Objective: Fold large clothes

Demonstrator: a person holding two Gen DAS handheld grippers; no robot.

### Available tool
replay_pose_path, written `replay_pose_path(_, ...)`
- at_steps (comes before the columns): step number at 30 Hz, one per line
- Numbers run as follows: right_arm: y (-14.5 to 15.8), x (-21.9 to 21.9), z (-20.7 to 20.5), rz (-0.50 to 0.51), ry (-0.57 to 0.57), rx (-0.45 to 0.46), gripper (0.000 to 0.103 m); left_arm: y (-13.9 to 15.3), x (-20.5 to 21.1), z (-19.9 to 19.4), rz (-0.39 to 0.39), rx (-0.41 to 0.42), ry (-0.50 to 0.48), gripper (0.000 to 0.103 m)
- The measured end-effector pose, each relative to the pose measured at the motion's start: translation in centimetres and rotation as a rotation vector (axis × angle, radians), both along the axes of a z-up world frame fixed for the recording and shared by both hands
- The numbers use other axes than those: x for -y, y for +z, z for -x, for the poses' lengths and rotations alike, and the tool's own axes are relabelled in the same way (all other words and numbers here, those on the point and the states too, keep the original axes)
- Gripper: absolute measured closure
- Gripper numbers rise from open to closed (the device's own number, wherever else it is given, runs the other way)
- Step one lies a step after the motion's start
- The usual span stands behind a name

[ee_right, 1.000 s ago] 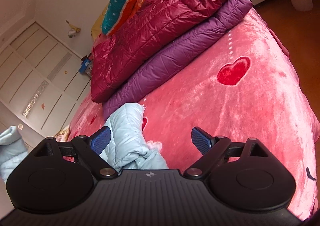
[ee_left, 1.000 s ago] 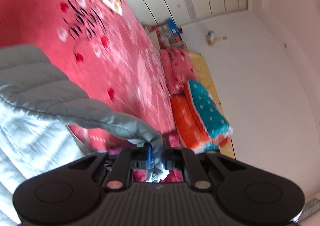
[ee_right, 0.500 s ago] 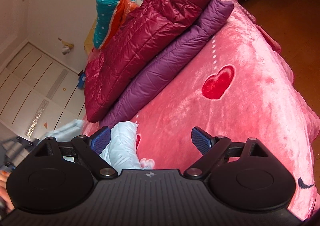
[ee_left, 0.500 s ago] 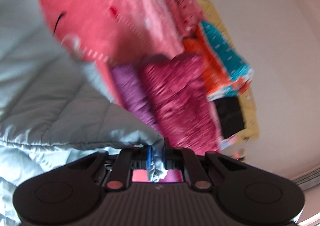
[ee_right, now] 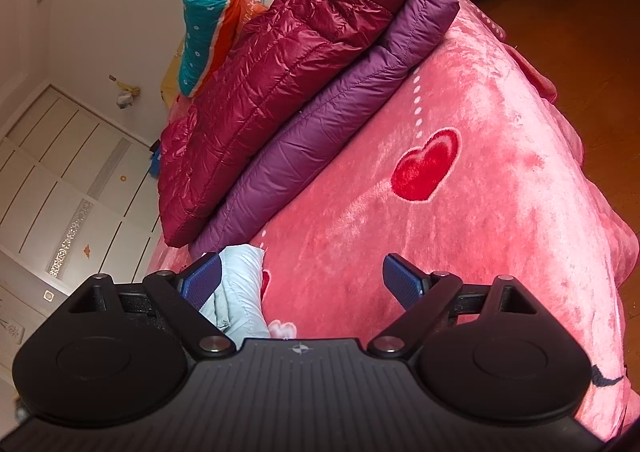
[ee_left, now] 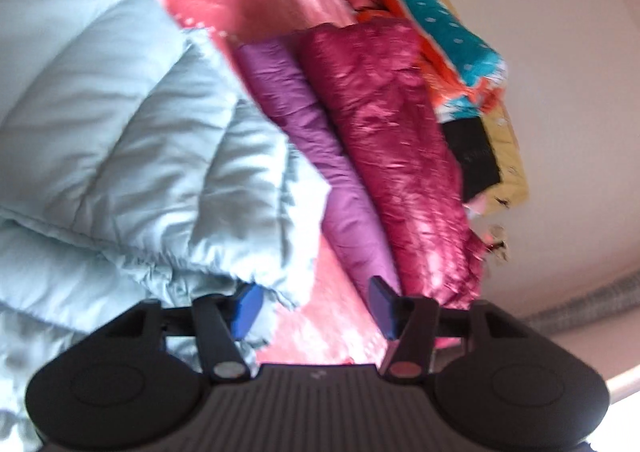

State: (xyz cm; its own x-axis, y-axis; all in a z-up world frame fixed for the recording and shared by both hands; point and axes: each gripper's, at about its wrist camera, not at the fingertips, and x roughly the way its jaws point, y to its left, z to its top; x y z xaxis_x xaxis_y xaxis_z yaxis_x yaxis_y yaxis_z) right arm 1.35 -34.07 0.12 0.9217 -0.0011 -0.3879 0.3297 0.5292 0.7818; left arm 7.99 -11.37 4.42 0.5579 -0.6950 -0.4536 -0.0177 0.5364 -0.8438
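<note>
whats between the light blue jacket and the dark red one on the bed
The purple jacket lies between the light blue jacket and the dark red jacket, with the red one stacked partly on it; the left wrist view shows it.

Bare pink blanket [ee_right: 460, 252] ahead of right jaws, stacked maroon jacket [ee_right: 280, 72] and purple jacket [ee_right: 332, 132] blocking beyond
</note>
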Motion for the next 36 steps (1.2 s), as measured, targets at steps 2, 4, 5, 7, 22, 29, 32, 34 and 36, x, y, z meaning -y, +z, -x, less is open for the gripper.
replay_pose_path(2,0.0,0.0,-0.1,-0.001,0.000,-0.004,0.000,0.8,-0.8,0.8,-0.004,0.030,-0.020,0.033)
replay_pose_path(4,0.0,-0.2,-0.2,0.005,0.004,-0.006,0.000,1.4,-1.6,1.6,-0.024,0.056,-0.039,0.028)
replay_pose_path(5,0.0,-0.3,-0.3,0.011,0.008,-0.007,0.000,1.7,-2.0,1.9,-0.035,0.069,-0.050,0.026)
replay_pose_path(7,0.0,-0.6,-0.6,0.026,0.017,-0.012,0.000,1.9,-2.6,2.3,-0.067,0.082,-0.071,0.025)
replay_pose_path(22,1.6,-4.5,-3.3,0.168,0.180,0.055,0.000,4.0,-19.2,7.8,-0.397,0.221,0.117,0.027)
replay_pose_path(29,4.6,-10.2,-6.1,0.405,0.350,0.140,0.000,6.5,-23.6,5.2,-0.721,0.370,0.308,0.027)
replay_pose_path(32,4.8,-12.5,-7.6,0.494,0.399,0.127,0.000,5.7,-23.2,2.8,-0.909,0.375,0.330,0.028)
replay_pose_path(34,4.5,-13.2,-8.6,0.529,0.418,0.114,0.000,4.7,-22.6,1.2,-0.980,0.356,0.292,0.030)
replay_pose_path(36,4.0,-13.4,-9.7,0.558,0.433,0.089,0.000,3.7,-22.2,0.5,-1.000,0.351,0.219,0.030)
